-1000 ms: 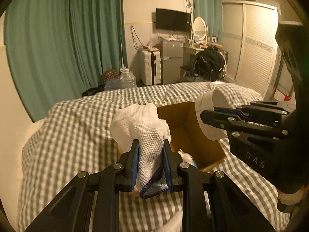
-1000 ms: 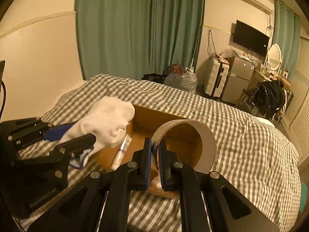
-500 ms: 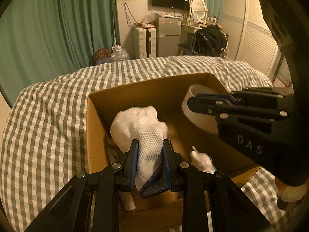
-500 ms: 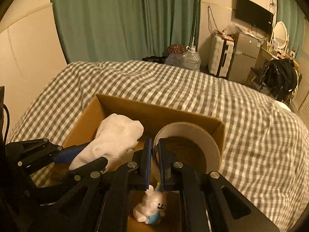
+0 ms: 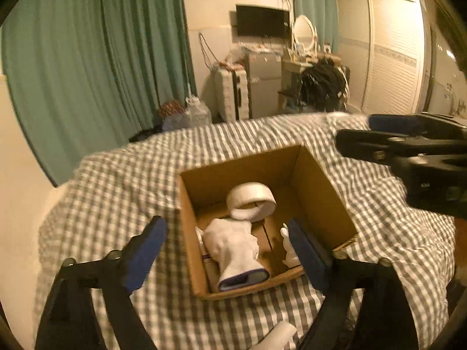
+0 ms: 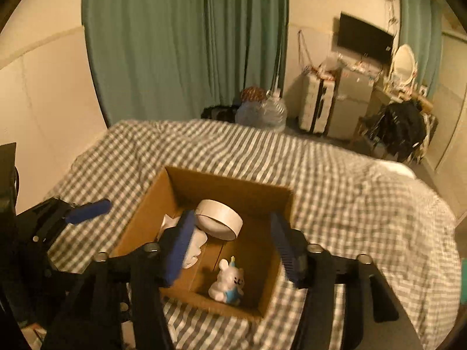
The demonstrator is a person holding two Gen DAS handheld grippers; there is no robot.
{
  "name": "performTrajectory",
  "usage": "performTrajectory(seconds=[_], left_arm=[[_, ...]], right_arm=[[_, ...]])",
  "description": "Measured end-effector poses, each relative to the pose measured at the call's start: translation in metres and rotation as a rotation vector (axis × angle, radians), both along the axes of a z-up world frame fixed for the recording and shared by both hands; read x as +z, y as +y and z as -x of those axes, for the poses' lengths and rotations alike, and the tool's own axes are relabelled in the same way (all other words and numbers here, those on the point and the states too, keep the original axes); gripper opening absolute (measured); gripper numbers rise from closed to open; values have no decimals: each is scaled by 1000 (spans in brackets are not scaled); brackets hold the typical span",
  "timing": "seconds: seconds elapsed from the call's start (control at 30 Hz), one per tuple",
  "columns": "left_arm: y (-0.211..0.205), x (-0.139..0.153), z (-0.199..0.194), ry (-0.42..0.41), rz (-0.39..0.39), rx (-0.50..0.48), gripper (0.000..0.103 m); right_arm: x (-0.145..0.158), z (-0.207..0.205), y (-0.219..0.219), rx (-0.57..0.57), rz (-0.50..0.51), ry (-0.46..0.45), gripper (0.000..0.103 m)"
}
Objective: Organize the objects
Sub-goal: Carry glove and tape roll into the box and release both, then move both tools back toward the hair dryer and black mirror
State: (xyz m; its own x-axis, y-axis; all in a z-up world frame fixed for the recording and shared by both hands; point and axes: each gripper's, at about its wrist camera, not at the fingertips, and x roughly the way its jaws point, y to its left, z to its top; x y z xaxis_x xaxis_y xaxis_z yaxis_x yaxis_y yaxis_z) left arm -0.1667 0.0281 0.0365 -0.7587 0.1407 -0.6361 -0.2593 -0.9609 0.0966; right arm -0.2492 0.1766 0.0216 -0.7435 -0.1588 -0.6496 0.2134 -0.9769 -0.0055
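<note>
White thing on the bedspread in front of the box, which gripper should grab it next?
Left, probably. The white thing lies right under the open left gripper, on the near side of the box. The right gripper, also open, hangs over the box.

Cardboard boxes: I saw one (image 5: pixel 321 180), open-topped, on the checked bedspread (image 5: pixel 116 192).
Tape rolls: one (image 5: pixel 251 201) lay inside it.
White socks: one (image 5: pixel 233 248) in the box; a second white thing at my left view's bottom edge I could not identify.
Rabbit figurines: one (image 6: pixel 227 283), white with blue.
Tubes or pens beside the sock: at least one (image 5: pixel 210 268); I could not count more.
Grippers: I held two, the left (image 5: pixel 227 250) and the right (image 6: pixel 233 248), both spread wide.
Blue finger pads: four in all.
</note>
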Motion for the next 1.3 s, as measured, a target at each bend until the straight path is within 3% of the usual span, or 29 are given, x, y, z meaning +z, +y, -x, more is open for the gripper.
performTrajectory(seconds=[0.2, 0.3, 0.43, 0.7, 0.97, 1.3], left_arm=[[-16, 42, -48, 59, -16, 34, 90], [-25, 62, -70, 100, -31, 61, 98], [-36, 82, -94, 146, -41, 83, 101], [-50, 86, -125, 169, -35, 112, 103], [-53, 28, -128, 111, -16, 146, 103], [-35, -89, -113, -84, 66, 139, 103]], right_arm=[[59, -67, -1, -5, -20, 106, 74], [78, -94, -5, -8, -38, 146, 83], [103, -130, -6, -41, -69, 207, 87], [117, -172, -14, -39, -107, 246, 91], [50, -185, -22, -29, -134, 181, 91], [-89, -157, -14, -65, -111, -63, 91]])
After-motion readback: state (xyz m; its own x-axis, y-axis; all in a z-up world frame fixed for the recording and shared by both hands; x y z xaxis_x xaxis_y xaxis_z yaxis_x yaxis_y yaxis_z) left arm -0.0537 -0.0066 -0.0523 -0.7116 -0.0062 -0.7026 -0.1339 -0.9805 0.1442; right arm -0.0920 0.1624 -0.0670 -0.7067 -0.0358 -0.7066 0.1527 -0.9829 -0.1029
